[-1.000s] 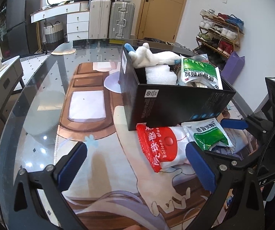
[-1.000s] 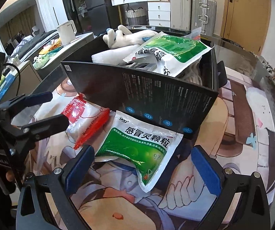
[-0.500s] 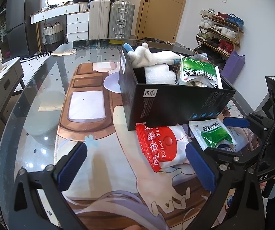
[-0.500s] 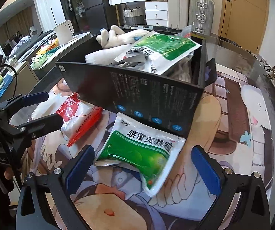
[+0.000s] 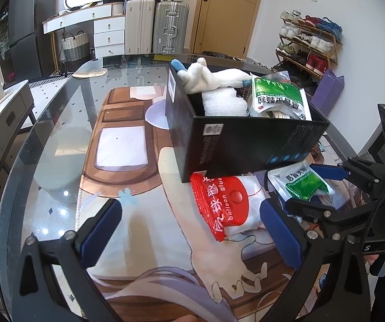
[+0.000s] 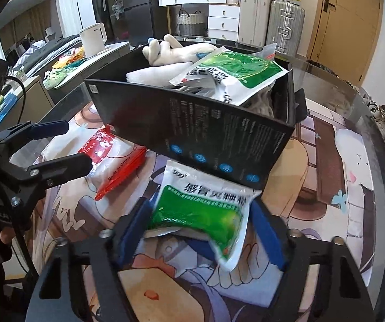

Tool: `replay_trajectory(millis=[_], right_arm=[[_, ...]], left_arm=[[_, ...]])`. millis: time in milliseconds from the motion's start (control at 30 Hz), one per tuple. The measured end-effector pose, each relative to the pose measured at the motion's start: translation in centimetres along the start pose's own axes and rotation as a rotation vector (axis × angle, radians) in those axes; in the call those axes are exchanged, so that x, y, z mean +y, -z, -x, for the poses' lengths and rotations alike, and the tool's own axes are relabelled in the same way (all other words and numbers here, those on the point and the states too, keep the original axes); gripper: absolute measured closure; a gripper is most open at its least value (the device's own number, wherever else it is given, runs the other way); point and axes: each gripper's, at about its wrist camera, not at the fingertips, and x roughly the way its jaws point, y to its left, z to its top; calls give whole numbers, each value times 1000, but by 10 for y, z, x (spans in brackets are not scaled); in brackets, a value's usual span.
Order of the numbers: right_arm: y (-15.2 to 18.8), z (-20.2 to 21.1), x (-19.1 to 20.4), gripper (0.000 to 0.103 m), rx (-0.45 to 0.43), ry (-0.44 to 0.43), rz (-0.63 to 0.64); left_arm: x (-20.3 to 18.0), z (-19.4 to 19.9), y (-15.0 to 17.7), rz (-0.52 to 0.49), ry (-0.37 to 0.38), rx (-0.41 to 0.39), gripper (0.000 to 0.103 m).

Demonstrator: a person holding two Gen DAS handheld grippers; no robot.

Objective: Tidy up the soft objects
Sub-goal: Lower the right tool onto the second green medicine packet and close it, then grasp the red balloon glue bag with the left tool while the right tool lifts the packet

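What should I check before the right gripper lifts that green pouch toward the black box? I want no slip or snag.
1. Green pouch between the right gripper pads: ok; the jaws are closing around it.
2. Firm grip: cannot tell; the pouch bulges between the pads, but pressure is unclear.
3. Pouch free of the black box: not ok; its top edge lies close against the box's base.
4. Room in the box: not ok; a second green pouch and a white plush toy already rise past the rim.
5. Left gripper out of the way: ok; open, empty, beside the red balloon-glue pack.
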Motion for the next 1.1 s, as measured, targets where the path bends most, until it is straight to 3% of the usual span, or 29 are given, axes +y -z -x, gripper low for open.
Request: replay_trajectory(millis=[333, 533, 1100], right_arm=[[5, 10, -5, 45, 7, -33, 23], [7, 18, -7, 46, -7, -50, 31], [6, 51, -12, 47, -67, -70, 52]], left_arm=[[-8, -2, 0, -25, -37, 13, 0], [-22, -1, 1, -51, -19, 34, 0], [-49, -19, -1, -131, -100, 86, 0]])
